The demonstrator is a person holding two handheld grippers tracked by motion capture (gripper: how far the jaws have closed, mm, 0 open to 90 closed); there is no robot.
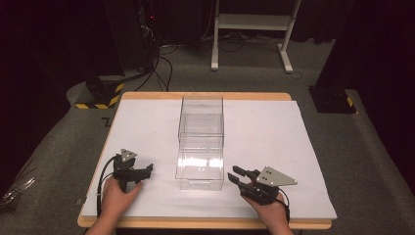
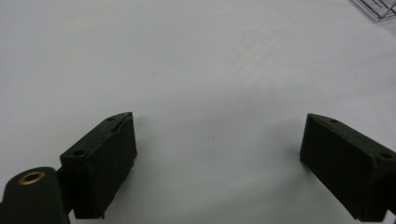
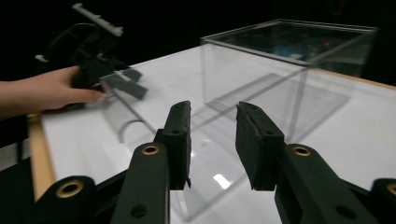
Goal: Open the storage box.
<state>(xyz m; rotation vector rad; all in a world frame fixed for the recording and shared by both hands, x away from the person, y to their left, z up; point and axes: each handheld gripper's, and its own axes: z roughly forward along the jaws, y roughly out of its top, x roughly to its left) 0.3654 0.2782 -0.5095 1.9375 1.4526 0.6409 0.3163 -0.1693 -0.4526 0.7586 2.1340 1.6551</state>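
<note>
A clear plastic box [image 1: 201,122] stands in the middle of the white table [image 1: 274,147]. Its clear front part [image 1: 200,172] reaches toward the near edge. My left gripper [image 1: 146,170] rests on the table left of the box, held by a hand, pointing right. Its jaws stand wide apart over bare table in the left gripper view, gripper [image 2: 219,140] holding nothing. My right gripper [image 1: 237,175] sits right of the box's near end, pointing left at it. The right gripper [image 3: 212,135] shows a narrow gap between its pads with nothing in it. The box [image 3: 289,70] rises beyond.
A notched clear panel [image 3: 123,116] lies between the two grippers, with the left hand and its gripper [image 3: 123,83] behind it. Beyond the table, on the floor, are a white desk frame [image 1: 252,29], a black-and-yellow base [image 1: 100,95], cables and a black stand [image 1: 335,98].
</note>
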